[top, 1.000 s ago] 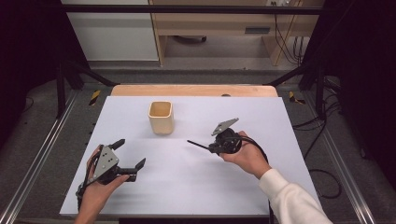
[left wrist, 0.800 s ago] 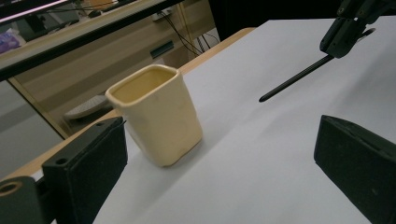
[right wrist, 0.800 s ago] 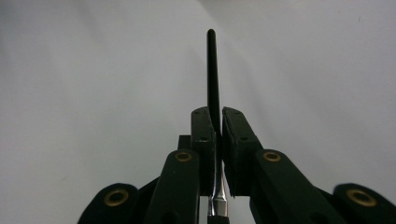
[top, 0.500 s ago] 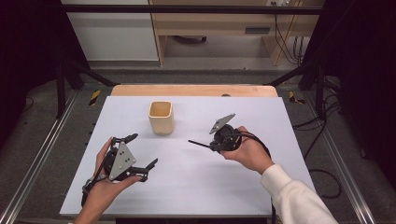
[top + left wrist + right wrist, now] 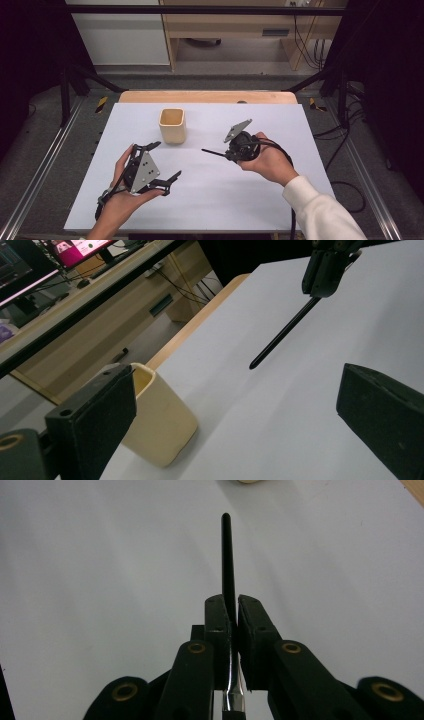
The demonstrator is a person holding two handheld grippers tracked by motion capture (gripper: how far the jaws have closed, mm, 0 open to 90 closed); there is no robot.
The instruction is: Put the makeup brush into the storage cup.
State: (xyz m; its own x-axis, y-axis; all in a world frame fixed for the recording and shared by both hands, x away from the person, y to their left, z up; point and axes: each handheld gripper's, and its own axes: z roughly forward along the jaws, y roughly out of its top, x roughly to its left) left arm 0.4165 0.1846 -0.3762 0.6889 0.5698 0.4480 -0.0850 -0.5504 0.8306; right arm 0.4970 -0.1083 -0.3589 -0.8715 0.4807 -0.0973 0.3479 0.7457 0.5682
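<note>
**Surroundings of the work area**

A white sheet (image 5: 260, 200) is spread over the counter (image 5: 207, 96), whose wooden edge is seen across the upper middle of the high view. Metal rails (image 5: 35, 180) are seen along the lower left and lower right. Yellow-and-black markers (image 5: 101, 103) are set on the grey floor at either side. A wooden cabinet (image 5: 225, 25) is placed at the top centre, with cables (image 5: 300, 35) hung beside it. A monitor (image 5: 75, 247) is seen at the upper left of the left gripper view.

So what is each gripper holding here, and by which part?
The right gripper is shut on a thin black pen near one end, most of the shaft jutting forward. The left gripper is open and holds nothing.
</note>
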